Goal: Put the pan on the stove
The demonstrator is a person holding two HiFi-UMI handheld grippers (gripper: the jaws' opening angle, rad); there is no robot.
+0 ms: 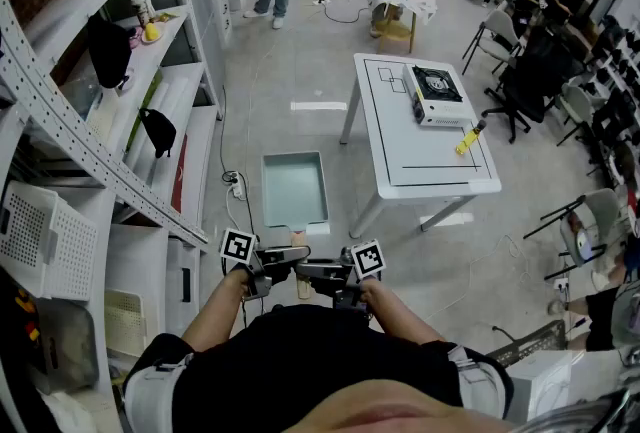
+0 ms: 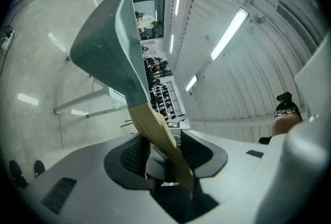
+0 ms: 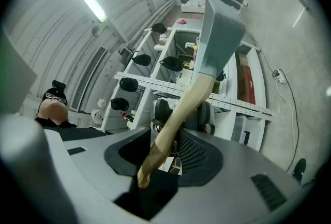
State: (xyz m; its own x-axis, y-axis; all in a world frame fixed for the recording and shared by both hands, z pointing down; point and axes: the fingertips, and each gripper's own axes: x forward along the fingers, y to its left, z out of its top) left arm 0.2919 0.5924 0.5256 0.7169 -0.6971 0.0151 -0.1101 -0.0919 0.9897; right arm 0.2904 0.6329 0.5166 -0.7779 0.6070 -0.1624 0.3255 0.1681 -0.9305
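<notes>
A rectangular grey-green pan (image 1: 294,189) with a wooden handle (image 1: 300,243) hangs in the air over the floor, close in front of my body. My left gripper (image 1: 278,273) and right gripper (image 1: 322,276) meet at the handle from either side, and each is shut on it. In the left gripper view the pan (image 2: 108,47) rises from the handle (image 2: 160,140) between the jaws of the left gripper (image 2: 165,150). The right gripper view shows the pan (image 3: 220,36) and handle (image 3: 178,114) held in the right gripper (image 3: 168,148). The stove (image 1: 436,93) sits on a white table (image 1: 400,171) ahead to the right.
A yellow object (image 1: 467,141) lies on the table near the stove. Metal shelving (image 1: 120,121) with bins runs along the left. A power strip (image 1: 237,184) and cables lie on the floor. Chairs (image 1: 520,71) and people stand at the right and far back.
</notes>
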